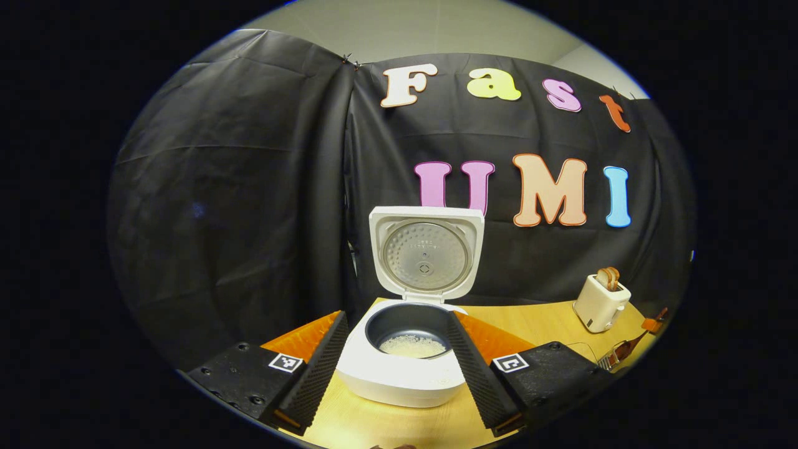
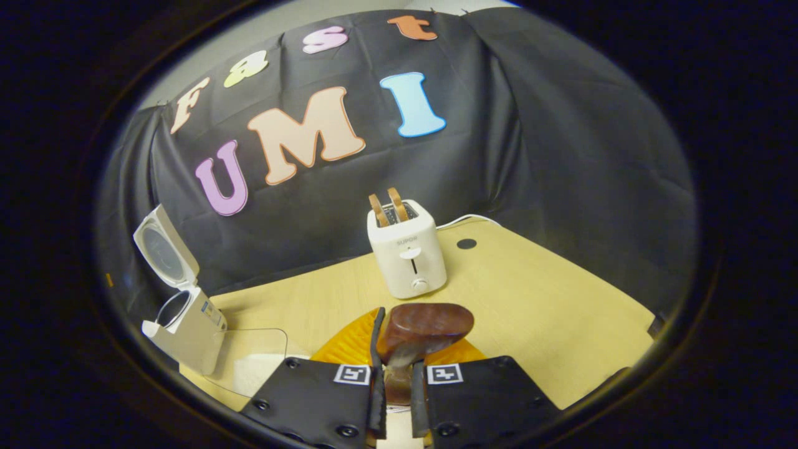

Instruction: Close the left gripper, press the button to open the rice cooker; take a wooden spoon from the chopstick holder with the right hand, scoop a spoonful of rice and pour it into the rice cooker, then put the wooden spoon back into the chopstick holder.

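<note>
The white rice cooker [image 1: 399, 380] stands open on the wooden table, lid [image 1: 426, 257] upright. A thin layer of rice [image 1: 413, 346] lies in its dark pot. My left gripper [image 1: 398, 315] is open, one finger on each side of the cooker's front, touching nothing. My right gripper [image 2: 399, 349] is shut on the neck of the wooden spoon [image 2: 424, 324], whose dark brown bowl sticks out ahead of the fingers; I cannot tell whether it holds rice. In the right gripper view the open cooker [image 2: 184, 324] sits far to the left.
A white toaster [image 2: 408, 255] with two slices in it stands mid-table, also seen at the right as the toaster [image 1: 600, 302]. A clear container [image 2: 249, 362] with something white sits beside the cooker. A white cable [image 2: 467, 219] runs behind the toaster.
</note>
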`<move>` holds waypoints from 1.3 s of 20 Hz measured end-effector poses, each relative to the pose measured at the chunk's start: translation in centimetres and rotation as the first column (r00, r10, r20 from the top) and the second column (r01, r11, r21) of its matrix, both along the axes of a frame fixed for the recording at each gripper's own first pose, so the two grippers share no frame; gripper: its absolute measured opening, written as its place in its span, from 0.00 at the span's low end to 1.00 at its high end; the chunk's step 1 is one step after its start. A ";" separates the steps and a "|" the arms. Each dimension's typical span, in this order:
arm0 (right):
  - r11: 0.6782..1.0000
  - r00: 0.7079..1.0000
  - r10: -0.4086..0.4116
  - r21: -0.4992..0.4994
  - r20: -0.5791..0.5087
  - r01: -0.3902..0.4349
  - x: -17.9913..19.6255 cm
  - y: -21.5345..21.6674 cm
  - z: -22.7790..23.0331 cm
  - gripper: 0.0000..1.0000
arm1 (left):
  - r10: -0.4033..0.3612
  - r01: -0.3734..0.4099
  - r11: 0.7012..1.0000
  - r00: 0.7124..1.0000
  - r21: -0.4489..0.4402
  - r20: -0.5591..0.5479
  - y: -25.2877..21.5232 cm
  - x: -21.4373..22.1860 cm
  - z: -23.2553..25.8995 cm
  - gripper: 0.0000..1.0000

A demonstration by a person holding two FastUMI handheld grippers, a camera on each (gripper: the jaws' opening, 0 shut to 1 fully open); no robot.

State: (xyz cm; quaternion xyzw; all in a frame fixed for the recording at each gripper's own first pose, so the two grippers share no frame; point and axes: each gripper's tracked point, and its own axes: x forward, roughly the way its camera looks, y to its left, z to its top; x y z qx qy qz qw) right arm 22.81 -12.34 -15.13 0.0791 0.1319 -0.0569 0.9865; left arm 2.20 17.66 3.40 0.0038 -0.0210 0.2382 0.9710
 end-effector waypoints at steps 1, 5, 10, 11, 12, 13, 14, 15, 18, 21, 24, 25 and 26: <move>1.000 1.000 -0.002 -0.012 0.013 0.002 -0.2 0.2 0.9 0.19 | -0.008 0.008 1.000 1.000 -0.001 0.001 0.2 0.1 0.0 0.95; 0.997 0.999 -0.010 -0.075 0.049 0.013 -0.9 1.7 4.4 0.19 | -0.048 0.048 0.999 0.999 -0.018 -0.005 0.9 0.3 -0.9 0.94; 0.990 0.992 0.072 -0.130 0.102 -0.058 -1.6 7.3 8.6 0.18 | -0.092 0.091 0.995 0.996 -0.044 -0.019 2.2 0.9 -2.0 0.94; 0.987 0.989 0.098 -0.134 0.110 -0.083 -1.7 8.9 9.1 0.19 | -0.100 0.099 0.994 0.995 -0.047 -0.021 2.5 0.9 -2.2 0.94; 0.984 0.985 0.130 -0.136 0.115 -0.114 -1.6 10.8 9.5 0.19 | -0.108 0.106 0.993 0.994 -0.048 -0.022 2.7 1.0 -2.3 0.94; 0.979 0.979 0.164 -0.139 0.118 -0.147 -1.6 12.7 9.7 0.19 | -0.116 0.115 0.992 0.993 -0.048 -0.020 2.9 1.0 -2.4 0.94; 0.974 0.974 0.194 -0.145 0.115 -0.176 -1.5 14.5 9.5 0.19 | -0.124 0.123 0.991 0.992 -0.047 -0.018 3.1 0.9 -2.4 0.94; 0.967 0.970 0.221 -0.153 0.107 -0.203 -1.3 16.2 9.1 0.19 | -0.129 0.128 0.991 0.992 -0.047 -0.015 3.4 1.0 -2.4 0.94; 0.934 0.948 0.315 -0.194 0.055 -0.299 -0.7 21.6 6.2 0.19 | -0.122 0.121 0.991 0.992 -0.056 -0.027 4.7 0.9 -2.9 0.94; 0.893 0.931 0.365 -0.279 -0.010 -0.353 -0.1 25.0 2.7 0.18 | -0.125 0.123 0.991 0.991 -0.050 -0.042 5.6 0.9 -3.1 0.94; 0.846 0.922 0.380 -0.377 -0.072 -0.378 0.5 27.0 -0.8 0.19 | -0.121 0.120 0.993 0.991 -0.017 -0.065 6.9 0.9 -3.1 0.94; 0.828 0.922 0.377 -0.413 -0.090 -0.379 0.7 27.3 -2.1 0.19 | -0.127 0.126 0.992 0.990 -0.009 -0.069 7.1 1.0 -3.1 0.94; 0.809 0.924 0.367 -0.454 -0.109 -0.374 0.8 27.4 -3.1 0.19 | -0.138 0.138 0.990 0.988 -0.010 -0.069 7.1 1.1 -3.1 0.94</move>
